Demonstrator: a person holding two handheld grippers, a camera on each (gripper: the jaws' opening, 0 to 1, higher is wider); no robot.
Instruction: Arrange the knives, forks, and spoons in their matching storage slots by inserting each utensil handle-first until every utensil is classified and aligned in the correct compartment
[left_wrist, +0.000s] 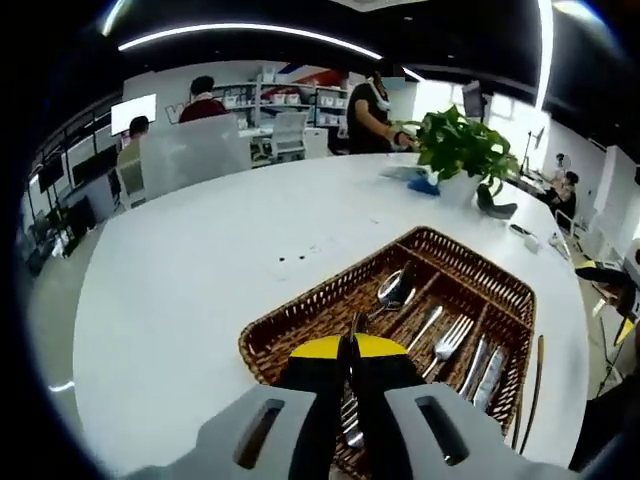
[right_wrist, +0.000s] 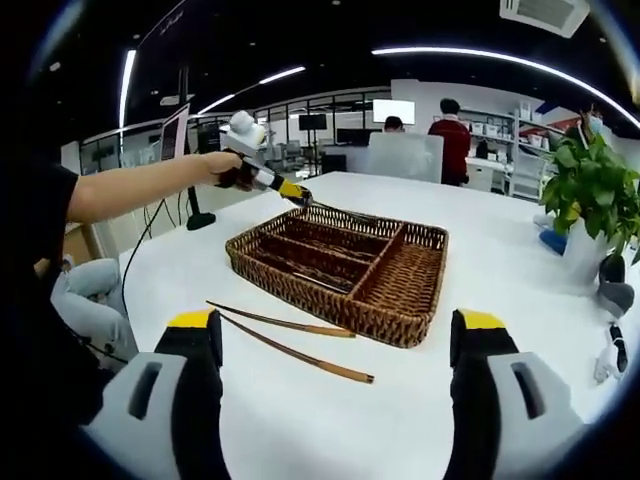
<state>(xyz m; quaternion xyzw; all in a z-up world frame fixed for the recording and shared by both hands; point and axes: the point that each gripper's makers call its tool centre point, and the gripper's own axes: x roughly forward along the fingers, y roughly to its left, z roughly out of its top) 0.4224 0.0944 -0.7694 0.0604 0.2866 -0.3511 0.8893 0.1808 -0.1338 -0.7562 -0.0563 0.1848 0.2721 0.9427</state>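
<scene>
L gripper (left_wrist: 350, 350) clenched on a utensil, type unclear, over basket (left_wrist: 300, 318); forks (left_wrist: 452, 338), spoons (left_wrist: 395, 290) ahead already slotted. R gripper (right_wrist: 335, 345) released, chopsticks (right_wrist: 290, 340) loose just ahead

The left hand-held gripper (left_wrist: 351, 352) is seen with its yellow-tipped jaws pressed nearly together, a thin metal handle being pinched between them. In the right gripper view, the same left hand-held gripper is held out at the end of a bare forearm (right_wrist: 140, 188), extended from a dark short sleeve, with the hand (right_wrist: 222, 166) wrapped around its grip and its tip angled downward. The right hand-held gripper (right_wrist: 335, 335) is held with its jaws spread wide apart, and nothing is seen between them.
</scene>
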